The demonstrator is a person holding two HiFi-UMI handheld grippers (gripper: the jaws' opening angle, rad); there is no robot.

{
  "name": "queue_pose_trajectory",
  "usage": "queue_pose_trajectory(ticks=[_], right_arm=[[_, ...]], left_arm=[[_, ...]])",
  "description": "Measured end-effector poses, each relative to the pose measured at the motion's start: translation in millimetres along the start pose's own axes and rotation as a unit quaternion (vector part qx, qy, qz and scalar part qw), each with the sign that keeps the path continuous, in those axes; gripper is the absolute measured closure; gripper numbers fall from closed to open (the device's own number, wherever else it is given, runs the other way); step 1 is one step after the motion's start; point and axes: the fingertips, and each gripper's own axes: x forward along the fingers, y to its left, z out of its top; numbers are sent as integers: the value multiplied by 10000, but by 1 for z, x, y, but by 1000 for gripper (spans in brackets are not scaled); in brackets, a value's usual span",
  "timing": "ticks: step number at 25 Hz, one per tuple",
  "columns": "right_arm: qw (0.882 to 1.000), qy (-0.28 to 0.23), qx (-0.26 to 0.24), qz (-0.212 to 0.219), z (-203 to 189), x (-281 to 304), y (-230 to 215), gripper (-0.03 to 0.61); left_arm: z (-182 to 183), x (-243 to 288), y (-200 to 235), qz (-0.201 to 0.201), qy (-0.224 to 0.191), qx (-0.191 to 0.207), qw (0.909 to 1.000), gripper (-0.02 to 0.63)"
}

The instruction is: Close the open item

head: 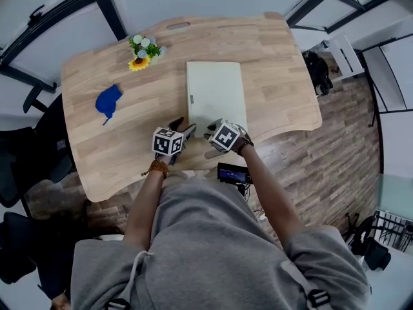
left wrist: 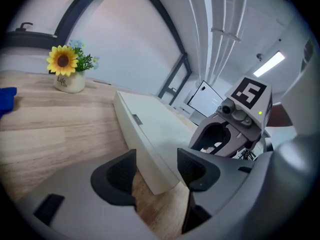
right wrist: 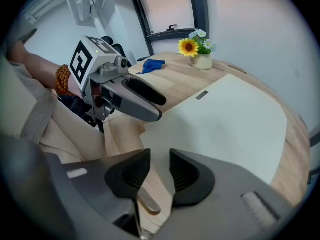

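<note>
A flat white case (head: 216, 95) lies on the wooden table (head: 271, 63), and its lid looks down flat. My left gripper (head: 184, 129) sits at the case's near left corner. In the left gripper view its jaws (left wrist: 156, 171) stand wide apart, with the case's corner (left wrist: 150, 134) between them and untouched. My right gripper (head: 210, 134) is close beside it at the case's near edge. In the right gripper view its jaws (right wrist: 160, 171) stand a little apart over the table just short of the case (right wrist: 225, 124), with nothing between them. Each gripper shows in the other's view: the right gripper (left wrist: 225, 139) and the left gripper (right wrist: 135, 96).
A small pot of sunflowers (head: 143, 50) stands at the back left of the table. A blue cloth (head: 108, 101) lies left of the case. A black device (head: 233, 173) hangs at the table's near edge. Black chairs (head: 26, 154) stand to the left.
</note>
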Motion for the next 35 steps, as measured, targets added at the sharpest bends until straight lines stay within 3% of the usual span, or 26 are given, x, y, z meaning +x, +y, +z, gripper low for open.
queue_pose_trajectory(ticks=[8, 18, 28, 35], right_arm=[[9992, -379, -87, -38, 12, -9, 4, 448], [9969, -739, -84, -246, 37, -45, -7, 448], [9883, -1375, -196, -628, 73, -84, -25, 449], [9770, -1841, -276, -1043, 101, -118, -38, 459]], left_arm=[[1, 4, -1, 10, 28, 11, 10000, 354], [29, -14, 0, 148, -331, 175, 9992, 354], [98, -40, -14, 307, -987, 833, 9911, 354], [165, -61, -37, 428, -1601, 1296, 9776, 366]])
